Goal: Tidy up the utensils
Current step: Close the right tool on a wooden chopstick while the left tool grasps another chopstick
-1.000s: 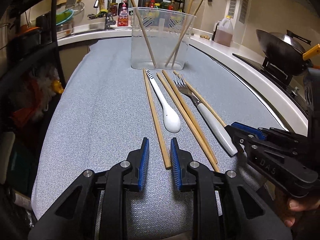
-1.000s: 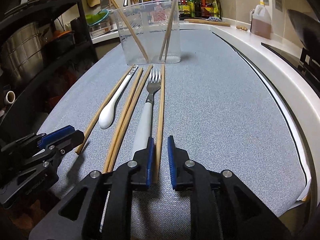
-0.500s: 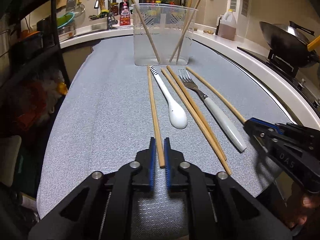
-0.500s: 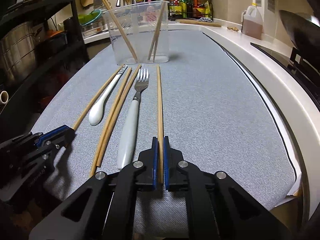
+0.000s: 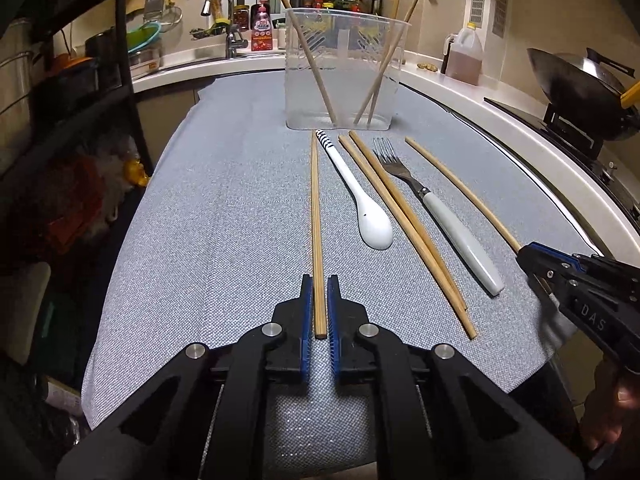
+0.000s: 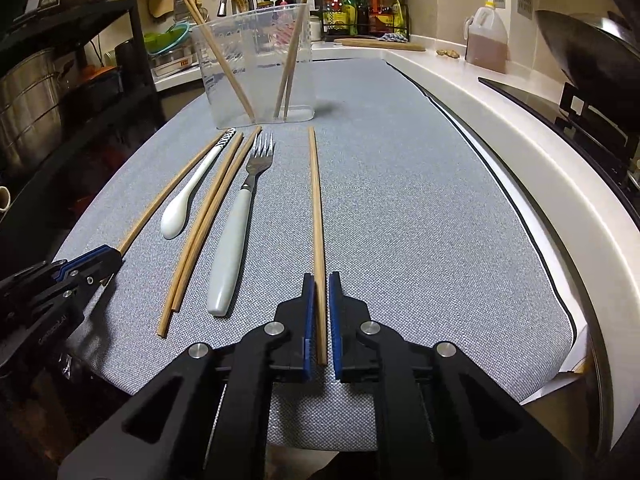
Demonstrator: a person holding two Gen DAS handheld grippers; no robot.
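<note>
Chopsticks lie lengthwise on the grey mat (image 5: 224,216), pointing toward the clear container (image 5: 344,76). The left gripper (image 5: 319,312) is clamped on the near end of the leftmost chopstick (image 5: 316,220), beside the white spoon (image 5: 360,196). The right gripper (image 6: 320,316) pinches the rightmost chopstick (image 6: 316,200), apart from the fork (image 6: 240,216) and chopstick pair (image 6: 208,220).
</note>
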